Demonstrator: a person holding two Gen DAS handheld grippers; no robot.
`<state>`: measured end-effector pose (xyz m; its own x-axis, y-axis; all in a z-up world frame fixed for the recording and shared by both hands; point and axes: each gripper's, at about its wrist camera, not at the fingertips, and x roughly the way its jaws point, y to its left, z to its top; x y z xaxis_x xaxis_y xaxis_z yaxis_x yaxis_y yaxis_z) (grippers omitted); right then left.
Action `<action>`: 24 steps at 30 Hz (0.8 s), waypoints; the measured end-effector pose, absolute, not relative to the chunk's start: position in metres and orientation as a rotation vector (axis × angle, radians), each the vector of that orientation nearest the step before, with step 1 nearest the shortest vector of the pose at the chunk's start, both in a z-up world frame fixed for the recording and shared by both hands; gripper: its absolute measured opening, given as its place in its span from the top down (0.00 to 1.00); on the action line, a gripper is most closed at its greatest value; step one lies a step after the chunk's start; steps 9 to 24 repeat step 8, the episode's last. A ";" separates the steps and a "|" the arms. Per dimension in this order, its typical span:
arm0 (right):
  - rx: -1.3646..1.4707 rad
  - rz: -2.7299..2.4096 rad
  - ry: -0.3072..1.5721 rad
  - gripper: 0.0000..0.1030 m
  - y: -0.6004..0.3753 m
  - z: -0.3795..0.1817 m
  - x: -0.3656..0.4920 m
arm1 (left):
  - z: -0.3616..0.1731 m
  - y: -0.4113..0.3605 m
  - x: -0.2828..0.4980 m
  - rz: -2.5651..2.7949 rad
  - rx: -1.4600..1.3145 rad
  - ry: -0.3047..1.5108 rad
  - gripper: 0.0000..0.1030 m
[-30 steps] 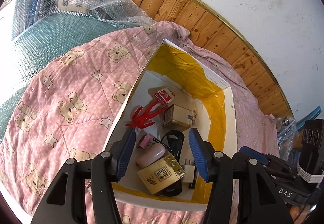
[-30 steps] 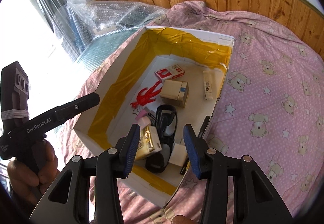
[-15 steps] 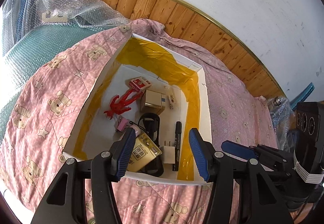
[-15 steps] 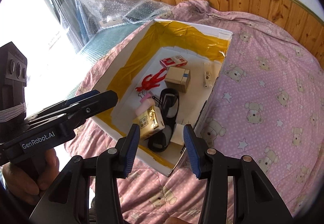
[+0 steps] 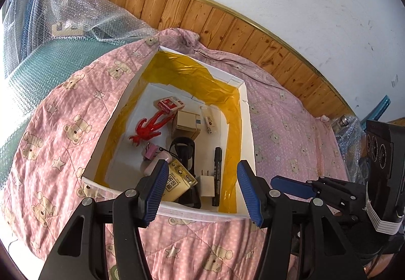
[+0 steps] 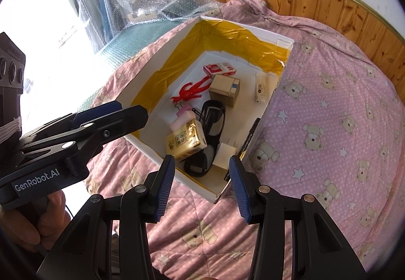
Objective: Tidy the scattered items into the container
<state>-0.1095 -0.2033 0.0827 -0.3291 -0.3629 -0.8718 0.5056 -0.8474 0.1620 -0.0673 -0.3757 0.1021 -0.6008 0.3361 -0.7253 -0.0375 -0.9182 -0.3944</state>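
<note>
White cardboard box, open-topped and lined with yellow tape, resting on a pink bear-print quilt in front of a wood-panelled wall base. Wide bare quilt on the box's left and right sides; bubble wrap heaped beyond the far-left corner. Near rim of the box just ahead of both grippers, with quilt between.

Inside the box, all the loose items: red-and-white packet toward the far wall, red plastic figure beside it, tan carton touching the packet's corner, small clear tube near the right wall. Closer in: black sunglasses, pink eraser, gold tissue pack, white plug adapter, black marker lying along the right wall. Bare white floor showing only along the left wall.

Left gripper, jaws spread wide, blue pads empty, hovering above the near rim, touching nothing. Right gripper, jaws likewise well apart and holding nothing, poised over the near corner of the box. In the right wrist view, left gripper seen from the side at the left edge, gripped by a hand.
</note>
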 end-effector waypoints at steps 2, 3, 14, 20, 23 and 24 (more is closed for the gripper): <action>1.381 -2.198 0.194 0.54 -0.204 0.083 -0.108 | 0.103 -0.376 -0.066 2.586 -1.274 -0.508 0.44; 1.377 -2.205 0.202 0.54 -0.205 0.084 -0.108 | 0.103 -0.377 -0.065 2.585 -1.273 -0.509 0.44; 1.368 -2.227 0.239 0.54 -0.210 0.087 -0.106 | 0.104 -0.378 -0.064 2.586 -1.265 -0.516 0.44; 1.368 -2.227 0.239 0.54 -0.210 0.087 -0.106 | 0.104 -0.378 -0.064 2.586 -1.265 -0.516 0.44; 1.368 -2.227 0.239 0.54 -0.210 0.087 -0.106 | 0.104 -0.378 -0.064 2.586 -1.265 -0.516 0.44; 1.368 -2.227 0.239 0.54 -0.210 0.087 -0.106 | 0.104 -0.378 -0.064 2.586 -1.265 -0.516 0.44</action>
